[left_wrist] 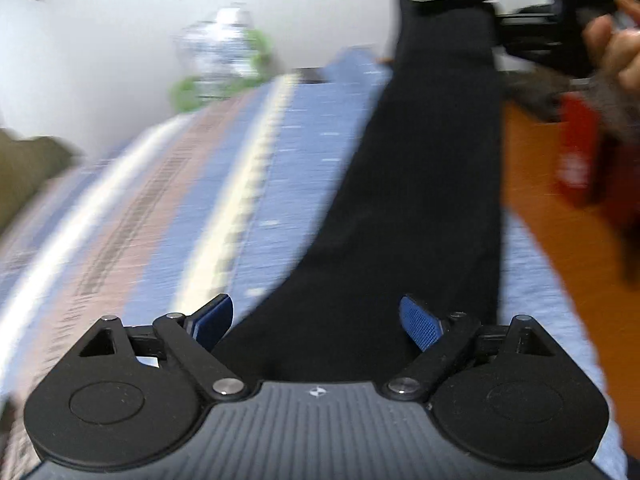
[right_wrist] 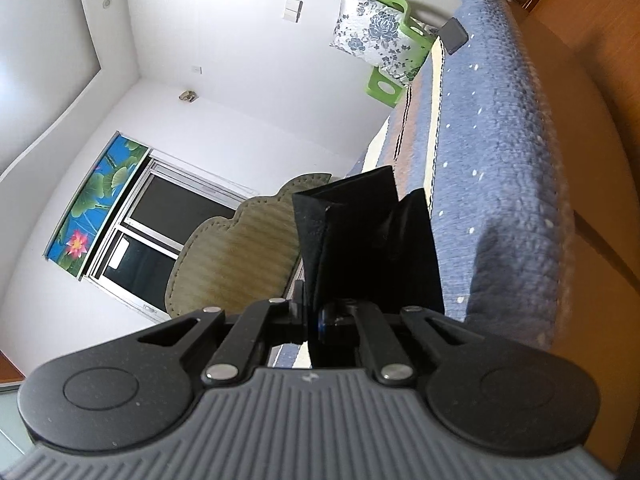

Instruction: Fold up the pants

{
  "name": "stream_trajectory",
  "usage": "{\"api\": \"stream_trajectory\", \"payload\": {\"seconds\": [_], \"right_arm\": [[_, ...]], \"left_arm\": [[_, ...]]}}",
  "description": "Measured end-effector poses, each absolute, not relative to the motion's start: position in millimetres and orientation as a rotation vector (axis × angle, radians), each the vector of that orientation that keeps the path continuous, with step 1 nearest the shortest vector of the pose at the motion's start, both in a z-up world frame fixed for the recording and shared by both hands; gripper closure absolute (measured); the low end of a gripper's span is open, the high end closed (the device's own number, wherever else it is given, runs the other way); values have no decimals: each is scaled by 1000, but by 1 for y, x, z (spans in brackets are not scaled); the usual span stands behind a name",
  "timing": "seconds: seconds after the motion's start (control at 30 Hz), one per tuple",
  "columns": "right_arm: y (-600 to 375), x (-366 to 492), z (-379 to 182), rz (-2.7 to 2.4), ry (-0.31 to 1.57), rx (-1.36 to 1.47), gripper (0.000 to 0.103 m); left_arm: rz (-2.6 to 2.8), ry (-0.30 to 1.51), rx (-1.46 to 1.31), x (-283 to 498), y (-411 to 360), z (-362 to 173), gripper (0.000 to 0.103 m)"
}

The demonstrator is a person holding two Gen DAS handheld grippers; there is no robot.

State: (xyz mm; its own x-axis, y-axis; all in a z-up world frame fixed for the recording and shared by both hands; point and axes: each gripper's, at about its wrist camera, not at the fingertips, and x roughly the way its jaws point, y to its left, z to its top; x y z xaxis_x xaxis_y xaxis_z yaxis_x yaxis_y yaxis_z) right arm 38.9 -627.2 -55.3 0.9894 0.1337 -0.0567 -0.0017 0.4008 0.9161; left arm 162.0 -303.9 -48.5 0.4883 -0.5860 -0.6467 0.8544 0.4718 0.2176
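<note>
Black pants (left_wrist: 424, 200) run in one long strip across the blue striped bedspread (left_wrist: 304, 152), right by its edge with the orange wood floor (left_wrist: 532, 168) past it. Everything here is placed off the pants. To their left on the bedspread there's the cream stripe, then a brown patterned band, and way off at the far end a floral pillow (left_wrist: 216, 44) with something green behind it, pretty blurry.

The left gripper (left_wrist: 318, 320) hangs over the near end of the pants with its jaws spread wide, one blue pad (left_wrist: 422, 322) over the fabric and the other out over the bedspread, neither pressing on anything, so it's released.

At the far end of the pants the right gripper (left_wrist: 532, 12) has the cloth pulled up off the bed, with a hand (left_wrist: 616, 48) on it. From its own camera the right gripper (right_wrist: 314, 326) is clenched on the pants (right_wrist: 368, 240), fabric bunched up in folds just past the fingers.
</note>
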Motion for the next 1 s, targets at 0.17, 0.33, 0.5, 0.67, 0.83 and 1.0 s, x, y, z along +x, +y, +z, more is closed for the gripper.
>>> {"api": "stream_trajectory", "payload": {"seconds": [0.17, 0.33, 0.5, 0.67, 0.83, 1.0], "right_arm": [[-624, 36, -48, 102, 138, 1142, 96], [-616, 39, -43, 105, 186, 1105, 96], [-607, 40, -34, 119, 178, 1086, 96], [-587, 44, -12, 148, 190, 1020, 96], [-544, 54, 15, 196, 240, 871, 95], [-468, 69, 33, 273, 341, 641, 95]], "left_arm": [[-1094, 646, 541, 186, -318, -58, 12], [-1131, 790, 434, 209, -313, -66, 12], [-1033, 795, 289, 218, -274, -47, 12], [-891, 720, 212, 209, -198, -13, 11], [-706, 673, 139, 188, -121, 4, 3], [-535, 659, 92, 164, -60, 10, 3]]}}
